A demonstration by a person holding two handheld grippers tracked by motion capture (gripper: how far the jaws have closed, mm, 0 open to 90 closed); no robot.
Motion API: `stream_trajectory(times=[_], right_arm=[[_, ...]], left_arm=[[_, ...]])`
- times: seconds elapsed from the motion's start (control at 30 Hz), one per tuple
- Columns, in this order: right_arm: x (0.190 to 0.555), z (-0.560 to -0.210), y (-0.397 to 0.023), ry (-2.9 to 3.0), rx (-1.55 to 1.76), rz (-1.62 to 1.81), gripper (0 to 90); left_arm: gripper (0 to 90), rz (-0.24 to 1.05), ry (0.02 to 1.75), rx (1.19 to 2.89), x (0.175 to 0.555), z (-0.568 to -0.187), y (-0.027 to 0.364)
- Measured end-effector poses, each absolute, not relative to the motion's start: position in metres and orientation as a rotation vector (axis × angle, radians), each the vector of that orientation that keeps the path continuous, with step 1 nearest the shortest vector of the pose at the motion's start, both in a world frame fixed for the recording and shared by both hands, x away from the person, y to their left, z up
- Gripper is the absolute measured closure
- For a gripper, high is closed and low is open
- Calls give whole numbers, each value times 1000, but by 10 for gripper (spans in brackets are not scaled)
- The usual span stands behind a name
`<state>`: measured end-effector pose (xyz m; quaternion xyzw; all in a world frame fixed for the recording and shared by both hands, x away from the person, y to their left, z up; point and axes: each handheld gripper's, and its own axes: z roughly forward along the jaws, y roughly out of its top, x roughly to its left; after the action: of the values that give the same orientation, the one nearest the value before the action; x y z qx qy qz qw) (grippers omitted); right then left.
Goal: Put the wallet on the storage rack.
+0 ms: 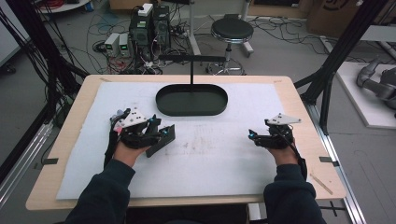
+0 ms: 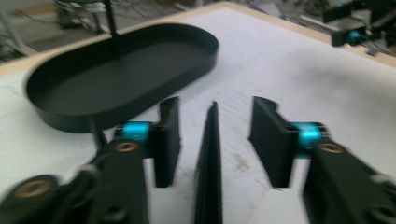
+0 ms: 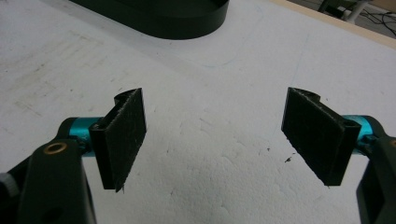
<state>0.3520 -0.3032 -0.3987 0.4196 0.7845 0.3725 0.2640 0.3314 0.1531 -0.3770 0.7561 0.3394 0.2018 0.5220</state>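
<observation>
A black oval tray [image 1: 192, 100] with a thin upright post rising from it is seen on the white mat [image 1: 210, 154] that covers the worktop [image 1: 299, 100], at the far middle of the mat. Nearer than the tray and toward its left end, the left gripper [image 2: 212, 140] is held with its jaws spread apart, and a thin flat black plate [image 2: 209, 163] is seen edge-on in the gap between them, touched by neither pad. In the high view the same plate [image 1: 161, 140] is seen just beside the left gripper [image 1: 156, 133], tilted on the mat; whether it is leaned on the gripper or rests free cannot be told. The plate is judged to be stiff, light and smooth-faced, so a hold across its two flat faces, near the middle of its length, is likely to be surest; a grip near one end could let it swing. The right gripper [image 3: 219, 140] is held nearer than the tray's right end, well apart from the tray, with its jaws wide open over bare mat and nothing between them. In the high view the right gripper [image 1: 259, 136] is seen low over the mat.
</observation>
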Motion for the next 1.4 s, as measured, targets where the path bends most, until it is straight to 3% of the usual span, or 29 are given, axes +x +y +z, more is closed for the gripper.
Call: stream_trajectory(times=[0.07,0.13,0.37,0.43,0.67,0.97,1.4], right_arm=[[352,-399,-304,2122,1131,1005,224],[352,-399,-304,2122,1131,1007,224],[352,-399,-304,2127,1127,1005,224],[352,-399,-303,2127,1129,1003,224],[352,-400,-302,2131,1128,1001,224],[353,-400,-304,2130,1139,1012,224],[356,-400,-308,2122,1145,1035,224]], left_arm=[[330,610,862,1786,323,-378,156],[287,657,885,1774,318,-381,159],[256,592,978,1784,312,-401,172],[326,542,1000,1805,311,-411,174],[736,529,1017,1773,315,-419,179],[752,537,969,1727,344,-392,179],[751,457,891,1715,431,-361,162]])
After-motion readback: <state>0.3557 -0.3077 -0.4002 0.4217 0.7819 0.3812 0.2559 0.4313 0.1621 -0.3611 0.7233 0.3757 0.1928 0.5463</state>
